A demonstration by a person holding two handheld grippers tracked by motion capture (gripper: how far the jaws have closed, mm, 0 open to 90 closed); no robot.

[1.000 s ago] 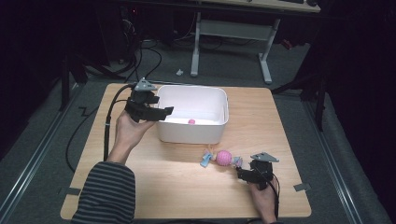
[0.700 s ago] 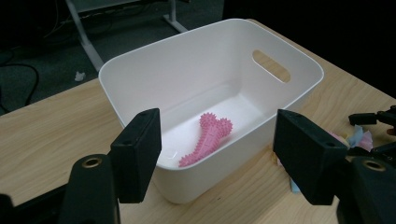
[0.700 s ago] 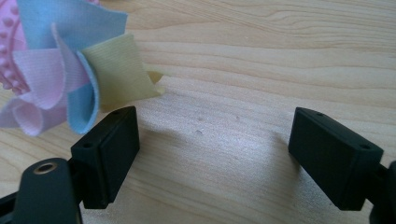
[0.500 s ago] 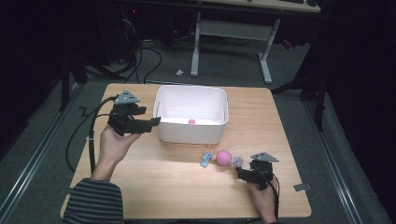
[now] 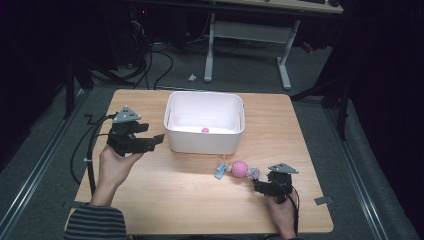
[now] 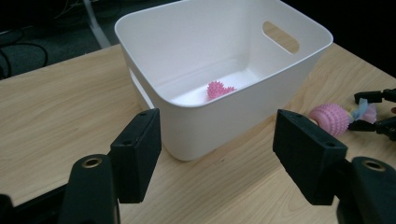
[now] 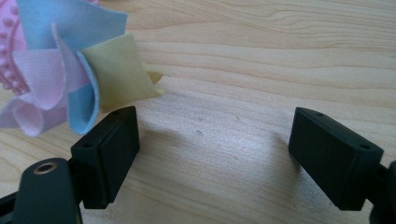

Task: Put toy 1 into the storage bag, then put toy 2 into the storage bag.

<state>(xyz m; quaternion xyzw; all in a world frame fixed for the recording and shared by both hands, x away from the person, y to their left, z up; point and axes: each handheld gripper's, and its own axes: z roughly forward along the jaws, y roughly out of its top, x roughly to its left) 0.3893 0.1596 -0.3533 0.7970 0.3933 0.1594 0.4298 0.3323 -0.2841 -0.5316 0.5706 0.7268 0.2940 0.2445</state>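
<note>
Pink ball toy (image 5: 240, 168) with the ribbon tails sits on the wooden table (image 5: 180, 200), near side of the white bin (image 5: 205, 142) and a bit to the right, so it looks like it's next to go in with the small spiky pink ball (image 5: 205, 130) already on the bin floor. From the high view the right gripper (image 5: 260, 186) is parked just right of the toy, low on the table, pointing at it; the left gripper (image 5: 152, 141) hovers by the bin's left wall with nothing in it. Left gripper view: jaws spread wide and empty, bin dead ahead, spiky ball (image 6: 218, 89) inside, and the toy (image 6: 330, 118) off to the far right with the other gripper next to it. Right gripper view: jaws wide apart too, holding nothing, bare wood between them, and the ribbon tails (image 7: 74, 79) are up at the left, just past the left jaw. So the aim looks off to me. Best bet is probably to swing left and forward until the ribbons or the ball sit squarely between the pads, then close, since a pinch on one loose ribbon tip could slip during the lift.
</note>
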